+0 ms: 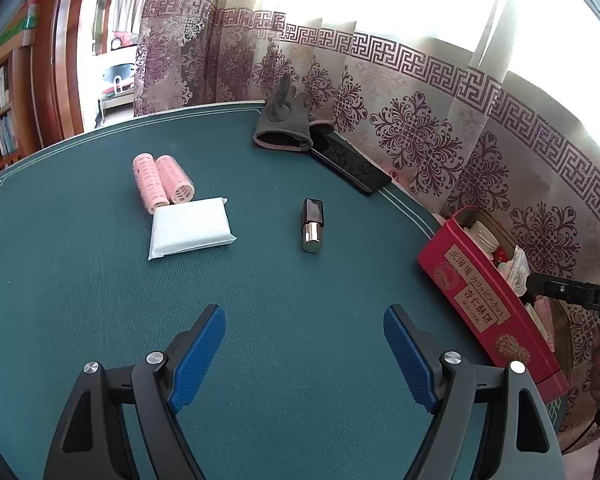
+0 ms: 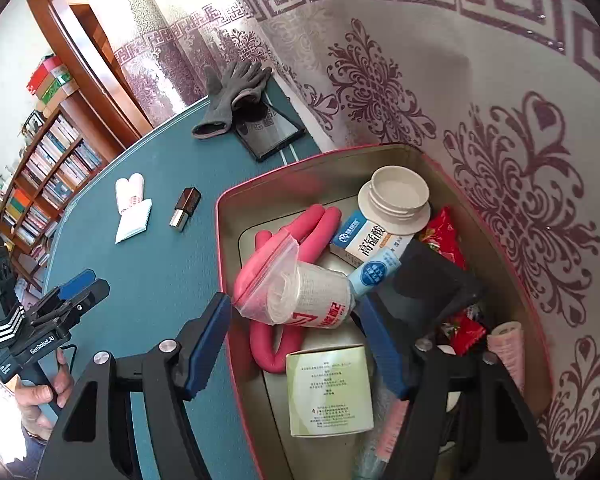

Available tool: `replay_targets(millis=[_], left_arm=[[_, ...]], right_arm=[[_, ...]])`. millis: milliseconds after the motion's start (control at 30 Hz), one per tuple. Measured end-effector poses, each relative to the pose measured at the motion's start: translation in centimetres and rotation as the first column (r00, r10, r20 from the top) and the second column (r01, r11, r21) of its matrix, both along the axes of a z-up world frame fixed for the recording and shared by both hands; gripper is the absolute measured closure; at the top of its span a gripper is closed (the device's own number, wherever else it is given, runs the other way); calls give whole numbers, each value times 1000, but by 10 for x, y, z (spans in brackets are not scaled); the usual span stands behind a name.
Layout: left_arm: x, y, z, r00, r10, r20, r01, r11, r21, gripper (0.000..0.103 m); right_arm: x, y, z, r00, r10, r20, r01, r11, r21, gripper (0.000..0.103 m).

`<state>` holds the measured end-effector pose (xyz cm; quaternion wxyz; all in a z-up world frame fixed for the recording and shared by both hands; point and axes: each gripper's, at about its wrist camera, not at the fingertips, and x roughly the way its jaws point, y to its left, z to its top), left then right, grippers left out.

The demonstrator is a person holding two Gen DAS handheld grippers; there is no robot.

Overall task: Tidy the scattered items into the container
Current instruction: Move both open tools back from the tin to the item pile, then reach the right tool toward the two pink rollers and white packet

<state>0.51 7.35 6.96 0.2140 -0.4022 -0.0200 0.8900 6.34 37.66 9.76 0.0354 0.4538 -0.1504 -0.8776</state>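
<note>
Green felt tabletop (image 1: 100, 280) spreads under your empty, spread-jawed left gripper (image 1: 304, 356); your right gripper (image 2: 296, 344), also apart and empty, hangs over the crowded red metal tin (image 2: 228, 264). Ahead lie a smooth black-and-chrome lipstick tube (image 1: 312, 226), a soft white packet (image 1: 190, 227) touching ribbed pink hair rollers (image 1: 162, 180). The round tube probably rolls if you pinch off-centre

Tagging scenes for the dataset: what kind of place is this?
Most likely a home living room or study. A packed bookshelf stands by a wooden door frame, patterned curtains hang along the window, and the work surface is a green cloth-covered table.
</note>
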Motion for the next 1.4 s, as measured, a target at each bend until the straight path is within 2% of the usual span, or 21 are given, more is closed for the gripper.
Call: replay_targets(millis=[200, 367, 500, 633, 733, 867, 1067, 1400], left_arm=[[0, -13, 0, 1000, 29, -4, -29, 1000, 0, 20], [-4, -40, -3, 994, 107, -1, -107, 994, -5, 20], [-7, -61, -6, 987, 161, 6, -161, 987, -1, 20], [-9, -79, -10, 979, 202, 15, -202, 979, 4, 20], [-11, -89, -15, 975, 220, 24, -220, 976, 0, 20], [-15, -102, -23, 968, 247, 37, -247, 969, -5, 20], [-21, -117, -35, 957, 281, 66, -283, 959, 14, 20], [-27, -139, -51, 939, 333, 90, -336, 941, 23, 20]], right_arm=[[12, -18, 30, 991, -28, -134, 39, 996, 80, 32], [10, -61, 47, 969, 39, -244, -5, 990, 139, 29], [0, -102, 46, 952, 118, -281, -71, 983, 170, 29], [-20, -137, 28, 949, 182, -256, -143, 976, 163, 29], [-34, -155, 13, 954, 192, -229, -152, 972, 181, 29], [-54, -167, -2, 962, 190, -199, -162, 976, 147, 29], [-89, -188, -11, 962, 199, -186, -174, 974, 146, 29], [-174, -230, -27, 965, 223, -141, -206, 970, 126, 30]])
